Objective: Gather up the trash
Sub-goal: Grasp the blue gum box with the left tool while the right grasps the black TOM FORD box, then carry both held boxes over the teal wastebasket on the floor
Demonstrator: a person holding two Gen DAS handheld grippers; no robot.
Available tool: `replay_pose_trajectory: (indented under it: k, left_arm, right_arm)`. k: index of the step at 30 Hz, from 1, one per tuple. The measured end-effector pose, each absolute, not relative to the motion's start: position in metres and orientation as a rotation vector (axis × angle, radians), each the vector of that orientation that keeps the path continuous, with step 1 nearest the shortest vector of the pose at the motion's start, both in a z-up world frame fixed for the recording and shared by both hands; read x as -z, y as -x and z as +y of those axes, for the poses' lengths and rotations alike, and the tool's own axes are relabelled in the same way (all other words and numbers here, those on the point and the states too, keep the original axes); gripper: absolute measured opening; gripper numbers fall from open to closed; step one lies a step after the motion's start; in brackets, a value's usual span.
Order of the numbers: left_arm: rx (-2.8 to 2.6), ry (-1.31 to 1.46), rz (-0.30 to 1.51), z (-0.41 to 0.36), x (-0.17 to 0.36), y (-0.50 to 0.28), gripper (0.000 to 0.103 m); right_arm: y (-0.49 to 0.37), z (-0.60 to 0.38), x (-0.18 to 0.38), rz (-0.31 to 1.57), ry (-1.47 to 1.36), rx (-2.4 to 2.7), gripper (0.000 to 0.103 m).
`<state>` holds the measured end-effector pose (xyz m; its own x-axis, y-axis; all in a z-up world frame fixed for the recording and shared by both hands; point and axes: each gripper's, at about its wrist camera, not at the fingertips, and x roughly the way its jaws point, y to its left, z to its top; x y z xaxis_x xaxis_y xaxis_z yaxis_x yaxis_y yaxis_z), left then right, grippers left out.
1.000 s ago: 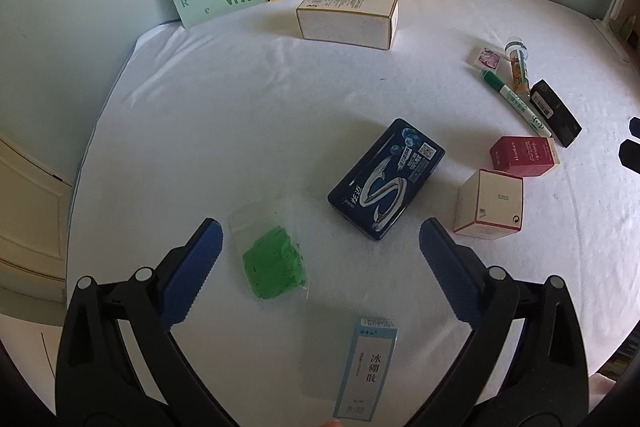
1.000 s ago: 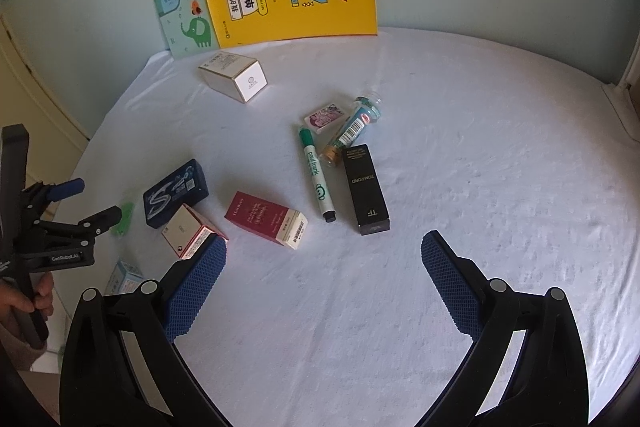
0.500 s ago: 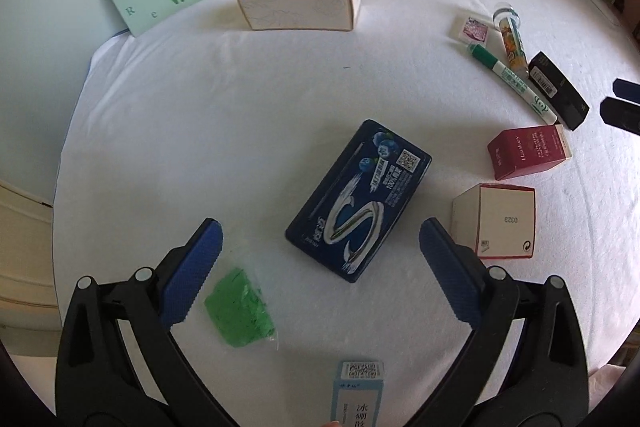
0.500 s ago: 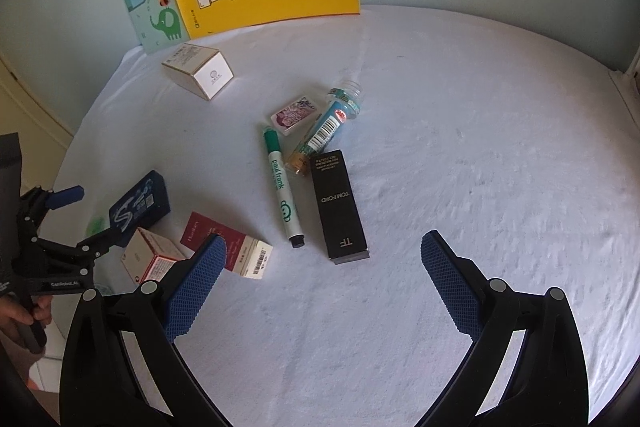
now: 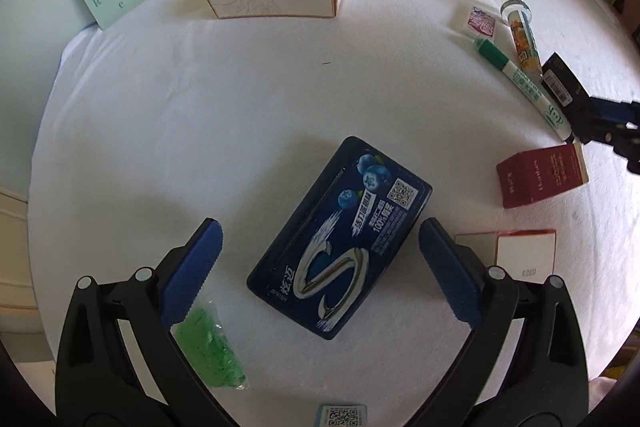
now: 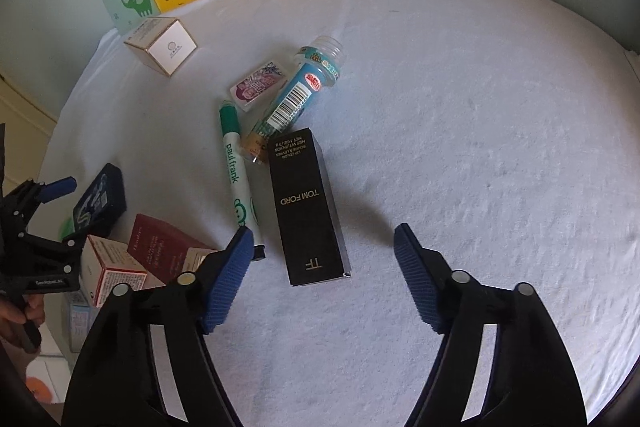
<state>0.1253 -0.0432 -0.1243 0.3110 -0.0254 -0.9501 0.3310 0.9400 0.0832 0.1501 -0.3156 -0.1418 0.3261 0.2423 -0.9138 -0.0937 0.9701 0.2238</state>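
Left gripper (image 5: 320, 267): jaws wide apart, nothing held, straddling the gum box (image 5: 340, 239), which lies flat and diagonal on the white cloth (image 5: 200, 115). Right gripper (image 6: 324, 275): also spread wide, empty, black box (image 6: 308, 207) lying between its fingers, nearer the left one. Green bag (image 5: 208, 351) just under the left finger. Judgement: gum box light, stiff, glossy so may slip; pinch across the short sides. Black box light cardboard, crushable; grip the long faces gently
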Motion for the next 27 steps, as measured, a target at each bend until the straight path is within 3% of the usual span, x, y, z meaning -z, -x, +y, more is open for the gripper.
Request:
replay_pose_trajectory:
  k: [2, 5, 6, 8, 27]
  left_arm:
    - [0.248, -0.279, 1.235, -0.045, 0.129, -0.125, 0.085]
    - [0.288, -0.243, 1.253, -0.044, 0.130, -0.126, 0.061]
    - [0.293, -0.236, 1.261, -0.043, 0.131, -0.127, 0.058]
    - [0.299, -0.234, 1.264, -0.043, 0.130, -0.128, 0.052]
    - [0.220, -0.185, 1.169, -0.025, 0.073, -0.079, 0.051]
  right_arm:
    - [-0.148, -0.317, 0.140, 1.209, -0.139, -0.225, 0.051]
    - [-0.147, -0.321, 0.140, 1.207, -0.145, -0.212, 0.031]
    - [-0.146, -0.323, 0.139, 1.205, -0.163, -0.222, 0.028]
    - [-0.145, -0.327, 0.137, 1.199, -0.186, -0.227, 0.027]
    - [-0.105, -0.330, 0.086, 1.071, -0.249, -0.254, 0.027]
